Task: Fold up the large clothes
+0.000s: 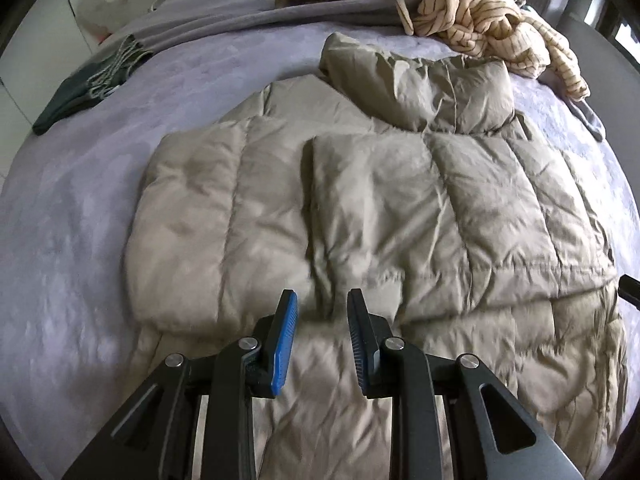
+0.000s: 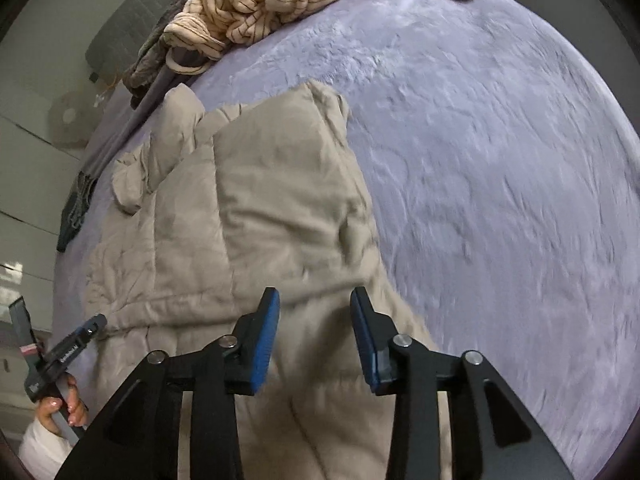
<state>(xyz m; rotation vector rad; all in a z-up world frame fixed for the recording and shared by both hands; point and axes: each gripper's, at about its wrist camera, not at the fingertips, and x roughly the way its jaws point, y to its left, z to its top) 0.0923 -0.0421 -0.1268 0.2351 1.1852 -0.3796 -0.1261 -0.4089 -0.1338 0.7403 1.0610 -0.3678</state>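
Note:
A beige quilted puffer jacket (image 1: 400, 208) lies flat on a lilac bed cover (image 1: 72, 208), with both sleeves folded in over its body and the hood at the far end. My left gripper (image 1: 322, 300) is open and empty, hovering above the jacket's near hem. In the right wrist view the same jacket (image 2: 256, 208) lies at left centre. My right gripper (image 2: 314, 300) is open and empty above the jacket's near right edge. The left gripper also shows in the right wrist view (image 2: 76, 340), held in a hand at the lower left.
A cream striped garment (image 1: 480, 12) lies bunched at the far end of the bed, also in the right wrist view (image 2: 260, 8). A grey blanket (image 1: 240, 20) and a dark fringed cloth (image 1: 80, 84) lie at the far left. Bare lilac cover (image 2: 500, 200) spreads to the jacket's right.

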